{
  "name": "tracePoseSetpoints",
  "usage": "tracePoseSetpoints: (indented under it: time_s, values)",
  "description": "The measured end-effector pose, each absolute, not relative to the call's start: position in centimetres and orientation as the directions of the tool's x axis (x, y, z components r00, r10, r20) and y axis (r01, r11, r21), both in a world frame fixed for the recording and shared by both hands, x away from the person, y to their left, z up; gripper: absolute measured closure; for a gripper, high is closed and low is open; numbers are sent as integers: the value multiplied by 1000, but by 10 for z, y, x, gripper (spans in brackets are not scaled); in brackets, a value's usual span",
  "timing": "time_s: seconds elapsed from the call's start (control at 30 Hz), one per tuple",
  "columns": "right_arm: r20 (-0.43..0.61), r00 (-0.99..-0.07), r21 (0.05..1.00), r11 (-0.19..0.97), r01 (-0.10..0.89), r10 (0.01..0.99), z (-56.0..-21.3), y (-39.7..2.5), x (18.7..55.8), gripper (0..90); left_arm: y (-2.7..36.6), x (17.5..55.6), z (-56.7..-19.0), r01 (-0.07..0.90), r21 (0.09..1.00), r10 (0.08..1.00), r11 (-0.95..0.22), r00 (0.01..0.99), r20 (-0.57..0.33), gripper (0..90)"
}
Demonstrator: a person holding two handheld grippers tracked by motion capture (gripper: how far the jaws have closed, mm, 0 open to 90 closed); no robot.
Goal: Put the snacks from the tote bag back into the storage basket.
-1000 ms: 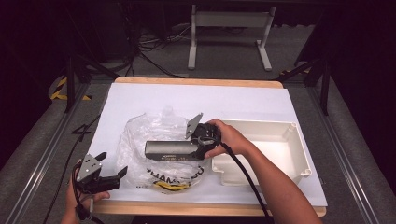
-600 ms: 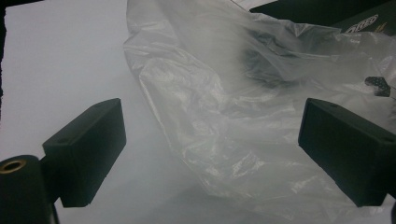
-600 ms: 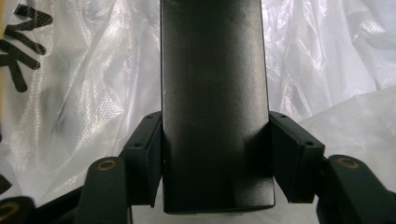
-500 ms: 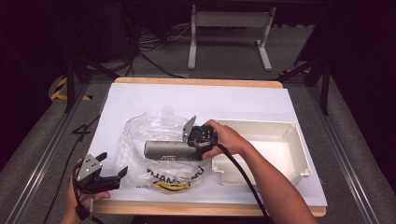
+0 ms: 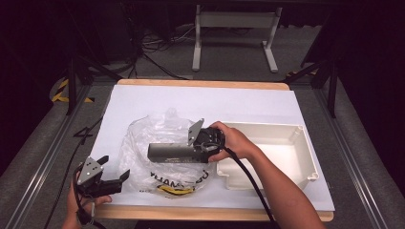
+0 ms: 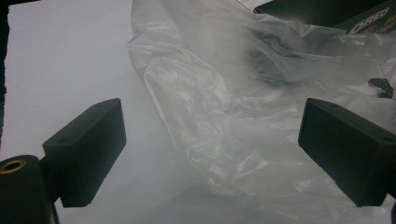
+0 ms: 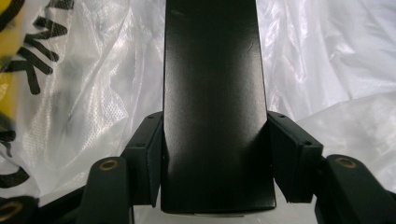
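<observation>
Clamping the dark box point(image 7: 215, 107) by its end, our right gripper point(image 5: 203, 143) holds it level over the plastic bag point(image 5: 157, 143), prob to carry it right to the tray point(image 5: 296, 167). Left gripper point(image 5: 112, 179) waits near-left w/ jaws spread, ready to pin the bag.

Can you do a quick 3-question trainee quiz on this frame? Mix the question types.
1. True or false: the right gripper is shut on the dark box.
2. Where does the dark box sit? A) inside the tray B) over the plastic bag C) on the floor
3. Fill in: the left gripper, at the near left corner of the table, has its jaws ____ and holds nothing.

Key:
1. True: in the right gripper view both jaws press the sides of the box.
2. B
3. open, with the bag's edge in front of them.
</observation>
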State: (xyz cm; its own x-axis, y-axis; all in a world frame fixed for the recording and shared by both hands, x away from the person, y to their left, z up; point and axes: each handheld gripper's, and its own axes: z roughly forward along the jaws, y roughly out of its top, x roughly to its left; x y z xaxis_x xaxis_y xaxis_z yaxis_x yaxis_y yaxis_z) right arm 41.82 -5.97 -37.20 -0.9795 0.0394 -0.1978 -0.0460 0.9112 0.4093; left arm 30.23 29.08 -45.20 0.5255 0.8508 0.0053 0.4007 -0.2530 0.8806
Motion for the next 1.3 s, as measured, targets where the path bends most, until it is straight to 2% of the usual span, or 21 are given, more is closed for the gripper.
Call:
tracePoseSetpoints:
  time_s: [0.63, 1.3]
  values:
    - [-265, -964, 507, 855, -108, 36, -324, -82, 403, 432, 293, 303, -452, 405, 883, 856, -238, 517, -6, 84]
    - [-294, -954, 530, 841, -109, 61, -298, -131, 390, 432, 292, 303, -452, 413, 880, 858, -235, 514, -13, 84]
